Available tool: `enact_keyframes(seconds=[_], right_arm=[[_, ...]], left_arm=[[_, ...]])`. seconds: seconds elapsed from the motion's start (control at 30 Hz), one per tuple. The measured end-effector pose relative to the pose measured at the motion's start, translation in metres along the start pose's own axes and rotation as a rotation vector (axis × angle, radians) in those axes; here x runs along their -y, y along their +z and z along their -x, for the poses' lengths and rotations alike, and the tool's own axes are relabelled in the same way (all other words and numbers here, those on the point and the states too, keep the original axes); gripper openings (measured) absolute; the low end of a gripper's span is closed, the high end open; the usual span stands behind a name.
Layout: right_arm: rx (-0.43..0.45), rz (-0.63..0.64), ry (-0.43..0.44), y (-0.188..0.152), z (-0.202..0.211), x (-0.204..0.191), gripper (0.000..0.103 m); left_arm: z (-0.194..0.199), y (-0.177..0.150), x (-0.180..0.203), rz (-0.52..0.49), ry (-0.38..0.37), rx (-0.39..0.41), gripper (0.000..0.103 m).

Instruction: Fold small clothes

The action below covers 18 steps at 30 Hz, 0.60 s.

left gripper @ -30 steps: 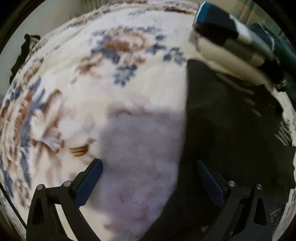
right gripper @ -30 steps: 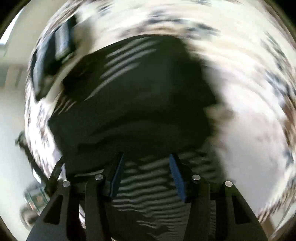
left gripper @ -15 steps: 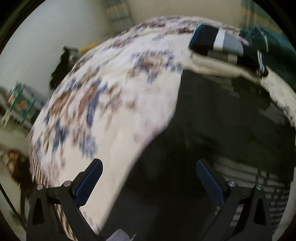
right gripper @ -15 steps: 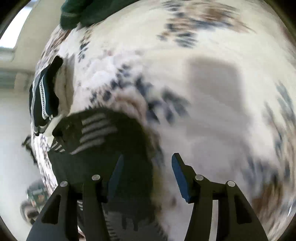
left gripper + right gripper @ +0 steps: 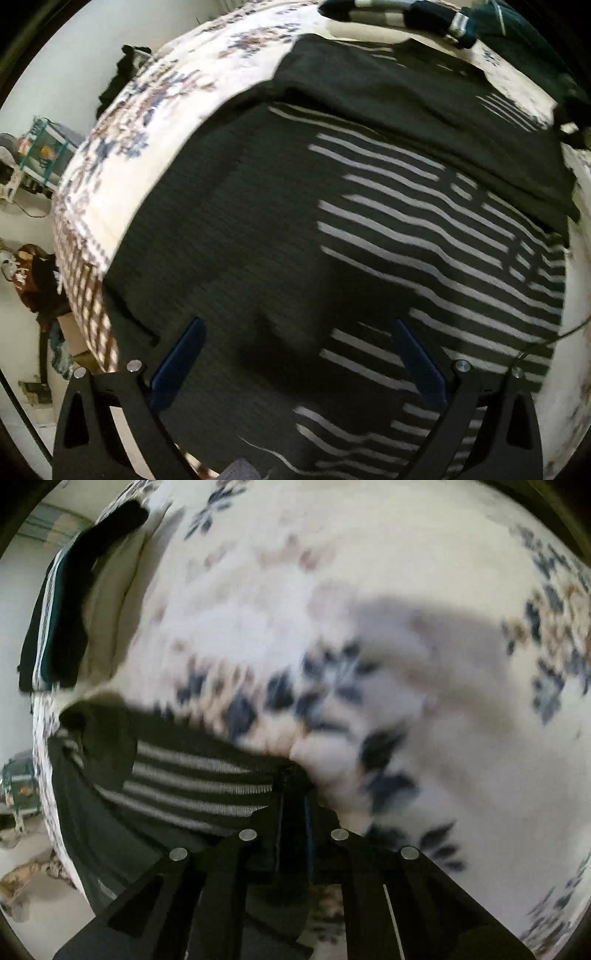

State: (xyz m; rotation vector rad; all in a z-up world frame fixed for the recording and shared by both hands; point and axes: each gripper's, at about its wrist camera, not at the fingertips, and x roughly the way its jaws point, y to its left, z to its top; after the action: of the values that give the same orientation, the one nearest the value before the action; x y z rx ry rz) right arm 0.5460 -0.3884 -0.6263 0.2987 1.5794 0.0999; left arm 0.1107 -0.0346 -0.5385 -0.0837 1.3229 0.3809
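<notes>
A dark garment with white stripes (image 5: 332,221) lies spread on the floral blanket (image 5: 147,122), its upper part folded over. My left gripper (image 5: 297,325) hovers above the garment's middle, open, with nothing between its blue pads. In the right wrist view, the garment's striped corner (image 5: 192,779) lies at the lower left. My right gripper (image 5: 293,794) is closing to a tight pinch on that corner, and dark fabric shows between the pads.
A stack of folded clothes (image 5: 399,14) and a dark green garment (image 5: 517,33) lie at the far edge of the bed. The same stack (image 5: 70,602) appears upper left in the right wrist view. The bed edge and cluttered floor (image 5: 29,258) are to the left.
My left gripper has swept from bare blanket to above the striped garment, staying open. My right gripper has moved to the garment's corner, dropped lower and gone from open to shut on it.
</notes>
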Motion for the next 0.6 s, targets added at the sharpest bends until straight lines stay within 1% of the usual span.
enact_keyframes(seconds=[0.1,0.17,0.23,0.3,0.33,0.37,0.4,0.43,0.47,0.53,0.6], right_arm=[[0.007,0.030,-0.080,0.014,-0.014,-0.015,0.008],[-0.011,0.030,-0.094,0.022,-0.025,-0.020,0.008],[-0.024,0.022,-0.082,0.023,-0.024,-0.020,0.010],[-0.086,0.056,-0.021,0.019,-0.015,-0.018,0.015],[-0.110,0.067,0.005,0.013,-0.008,-0.016,0.020],[-0.125,0.085,0.034,0.006,0.004,-0.013,0.022],[-0.135,0.106,0.054,-0.004,0.019,-0.008,0.028],[-0.134,0.110,0.064,-0.016,0.036,0.000,0.039],[-0.134,0.109,0.075,-0.023,0.046,0.007,0.046],[-0.143,0.081,0.116,-0.045,0.070,0.031,0.047],[-0.153,0.047,0.142,-0.072,0.089,0.059,0.047]], left_arm=[[0.003,-0.004,0.009,-0.012,-0.031,-0.009,0.103],[0.007,-0.009,0.013,-0.020,-0.045,-0.009,0.103],[0.012,-0.015,0.016,-0.029,-0.056,-0.012,0.103],[0.022,-0.025,0.020,-0.057,-0.080,-0.020,0.103],[0.030,-0.034,0.025,-0.089,-0.101,-0.025,0.103],[0.037,-0.042,0.030,-0.113,-0.113,-0.028,0.103],[0.045,-0.054,0.036,-0.150,-0.135,-0.037,0.103],[0.050,-0.063,0.041,-0.179,-0.147,-0.044,0.103],[0.058,-0.081,0.053,-0.240,-0.166,-0.058,0.103],[0.066,-0.107,0.070,-0.320,-0.186,-0.078,0.103],[0.068,-0.139,0.095,-0.408,-0.221,-0.115,0.103]])
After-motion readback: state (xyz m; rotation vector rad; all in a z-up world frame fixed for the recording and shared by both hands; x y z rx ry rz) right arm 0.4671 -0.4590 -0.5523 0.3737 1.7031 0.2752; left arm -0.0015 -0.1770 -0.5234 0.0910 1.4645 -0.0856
